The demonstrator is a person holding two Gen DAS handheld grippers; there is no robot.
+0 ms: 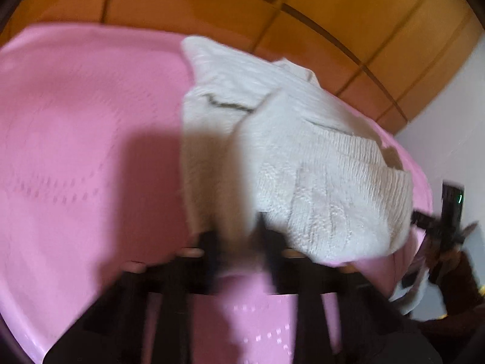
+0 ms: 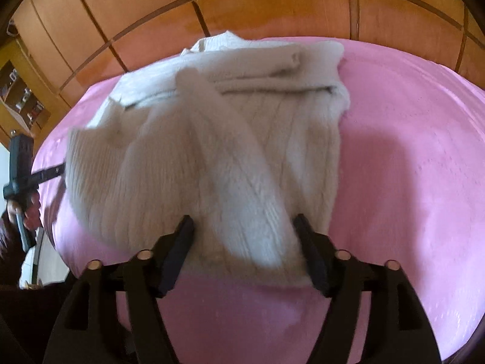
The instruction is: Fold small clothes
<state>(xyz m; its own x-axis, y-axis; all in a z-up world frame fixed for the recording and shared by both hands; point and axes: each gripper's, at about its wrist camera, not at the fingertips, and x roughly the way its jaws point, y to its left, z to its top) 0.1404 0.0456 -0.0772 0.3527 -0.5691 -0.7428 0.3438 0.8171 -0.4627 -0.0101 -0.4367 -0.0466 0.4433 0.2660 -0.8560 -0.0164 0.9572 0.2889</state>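
A pink sheet (image 2: pixel 409 166) is covering the bed, with a panelled wooden wall (image 2: pixel 272 9) rising behind it.

The right gripper (image 2: pixel 244 227) is pointing down at the sheet with its jaws standing apart; the near hem of a cream knit sweater (image 2: pixel 230 157) is lying between them, and the pads are not visibly pressing on it. From this gripper the sweater is stretching toward 12 o'clock, partly folded, with a sleeve crossing its front on a slant and a folded band lying across its far end. At 9 o'clock the left gripper (image 2: pixel 59 168) is reaching in from the side, its tips meeting the sweater's edge, with a hand (image 2: pixel 28 212) wrapped around its handle.

In the left wrist view, which is blurred, the left gripper (image 1: pixel 239 236) is pinched nearly closed at the sweater's (image 1: pixel 303 157) near edge; whether cloth is caught between the pads I cannot tell. The sweater is spreading from there toward 1 o'clock over the sheet (image 1: pixel 75 136). At 3 o'clock the right gripper (image 1: pixel 419 220) is touching the sweater's corner, a hand (image 1: pixel 436 251) in a dark sleeve holding it, with the wall (image 1: pixel 348 9) beyond.
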